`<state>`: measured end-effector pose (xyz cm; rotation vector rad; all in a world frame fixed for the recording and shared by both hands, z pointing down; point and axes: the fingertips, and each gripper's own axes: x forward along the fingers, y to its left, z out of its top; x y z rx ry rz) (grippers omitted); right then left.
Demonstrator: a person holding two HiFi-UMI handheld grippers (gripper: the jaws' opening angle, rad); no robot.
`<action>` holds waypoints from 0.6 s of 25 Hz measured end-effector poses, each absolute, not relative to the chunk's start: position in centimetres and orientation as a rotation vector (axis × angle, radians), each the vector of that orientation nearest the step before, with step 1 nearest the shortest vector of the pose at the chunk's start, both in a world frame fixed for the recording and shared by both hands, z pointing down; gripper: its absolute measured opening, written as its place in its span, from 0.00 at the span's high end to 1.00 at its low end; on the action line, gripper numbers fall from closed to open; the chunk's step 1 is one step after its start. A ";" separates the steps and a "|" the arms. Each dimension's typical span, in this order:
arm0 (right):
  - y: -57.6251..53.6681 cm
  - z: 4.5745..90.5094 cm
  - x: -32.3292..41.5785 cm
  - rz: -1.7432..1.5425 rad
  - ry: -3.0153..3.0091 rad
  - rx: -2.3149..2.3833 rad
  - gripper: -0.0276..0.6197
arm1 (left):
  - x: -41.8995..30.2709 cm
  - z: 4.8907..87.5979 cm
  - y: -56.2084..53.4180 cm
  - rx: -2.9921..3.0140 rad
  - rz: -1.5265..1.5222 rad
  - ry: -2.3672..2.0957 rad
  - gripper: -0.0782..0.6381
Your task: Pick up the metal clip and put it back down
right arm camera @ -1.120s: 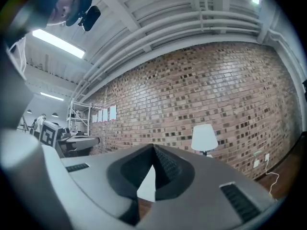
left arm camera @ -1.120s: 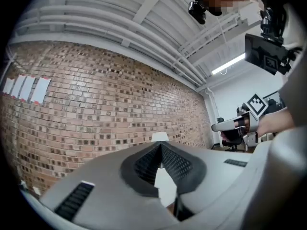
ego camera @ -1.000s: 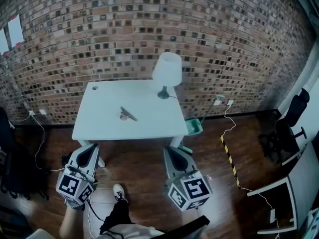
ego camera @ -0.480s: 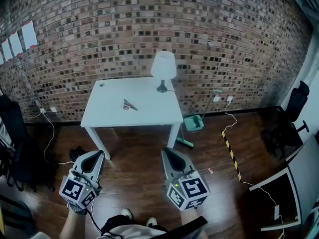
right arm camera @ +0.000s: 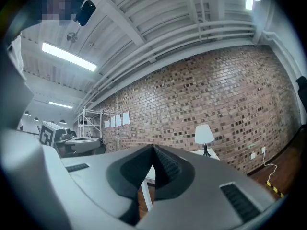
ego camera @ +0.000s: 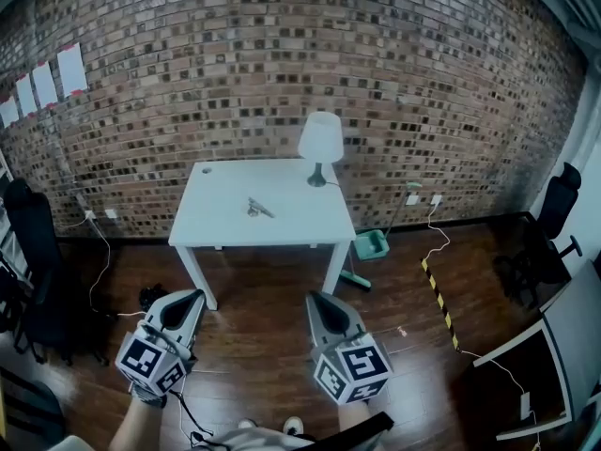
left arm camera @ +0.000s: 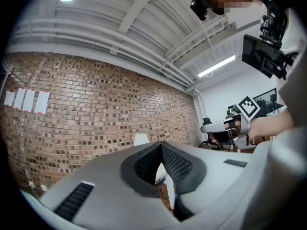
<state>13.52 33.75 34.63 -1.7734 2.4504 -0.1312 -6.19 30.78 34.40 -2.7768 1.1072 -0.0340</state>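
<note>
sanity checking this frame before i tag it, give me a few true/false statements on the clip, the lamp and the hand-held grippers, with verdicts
1. The metal clip lies on the white table. True.
2. The lamp stands on the floor. False: it stands on the table's far right corner.
3. The left hand-held gripper grips the clip. False: its jaws are together with nothing between them.
4. The right hand-held gripper is shut and short of the table, over the wood floor. True.
</note>
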 end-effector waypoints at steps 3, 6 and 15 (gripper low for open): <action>33.9 34.1 12.5 -0.118 2.454 -1.768 0.98 | -7.1 34.2 31.0 -2.777 -0.020 1.117 0.90; 33.8 33.9 11.7 -0.108 2.466 -1.764 0.98 | -7.7 34.0 31.0 -2.775 -0.007 1.121 0.90; 32.5 33.7 10.4 -0.055 2.497 -1.803 0.99 | -8.8 33.9 30.1 -2.770 0.015 1.140 0.90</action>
